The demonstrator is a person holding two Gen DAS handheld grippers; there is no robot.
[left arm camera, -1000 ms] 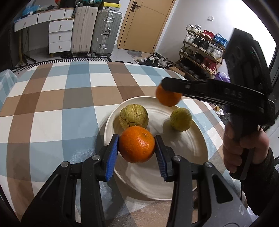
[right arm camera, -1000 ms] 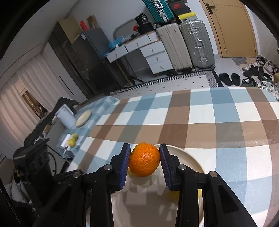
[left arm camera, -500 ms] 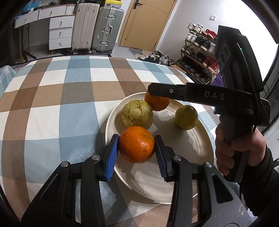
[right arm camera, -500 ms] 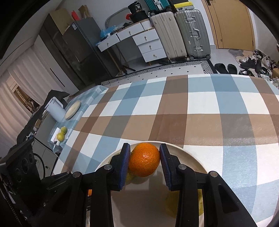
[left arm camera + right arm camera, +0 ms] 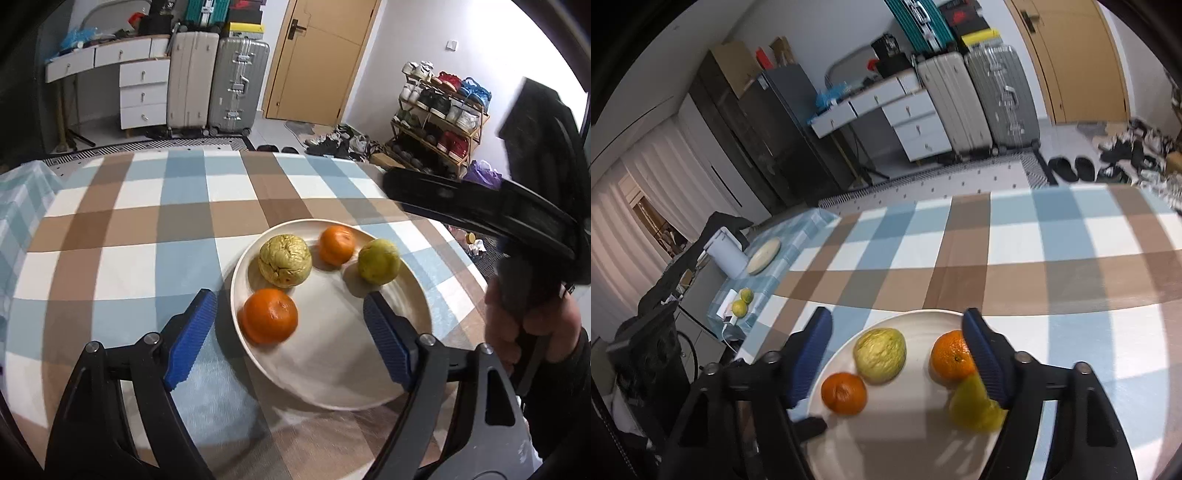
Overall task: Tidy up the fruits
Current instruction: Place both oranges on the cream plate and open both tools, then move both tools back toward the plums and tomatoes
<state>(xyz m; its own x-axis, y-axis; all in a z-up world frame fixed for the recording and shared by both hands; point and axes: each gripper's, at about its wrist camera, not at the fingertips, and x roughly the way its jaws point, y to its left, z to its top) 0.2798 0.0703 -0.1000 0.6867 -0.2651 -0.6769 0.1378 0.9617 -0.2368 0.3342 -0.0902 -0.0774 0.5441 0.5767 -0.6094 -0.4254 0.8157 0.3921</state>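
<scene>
A white plate (image 5: 332, 373) on the checked tablecloth holds two oranges, a wrinkled yellow-green fruit (image 5: 284, 260) and a smooth green fruit (image 5: 379, 261). The larger orange (image 5: 269, 320) lies at the plate's near left, the smaller orange (image 5: 337, 245) at the back. My left gripper (image 5: 288, 336) is open and empty, its blue pads either side of the plate's near part. My right gripper (image 5: 899, 358) is open and empty above the plate (image 5: 897, 435); both oranges (image 5: 844, 392) (image 5: 951, 355) and the wrinkled fruit (image 5: 880, 353) lie below it.
The checked table (image 5: 147, 221) stretches left and back. A side surface holds two green fruits (image 5: 742, 301), a white jug (image 5: 726, 254) and a round board (image 5: 763, 254). Suitcases (image 5: 236, 85), drawers, a door and a shoe rack (image 5: 439, 110) stand beyond.
Both grippers have opened and let go of their oranges, which now lie on the plate. The right gripper has pulled back to the right and up.
</scene>
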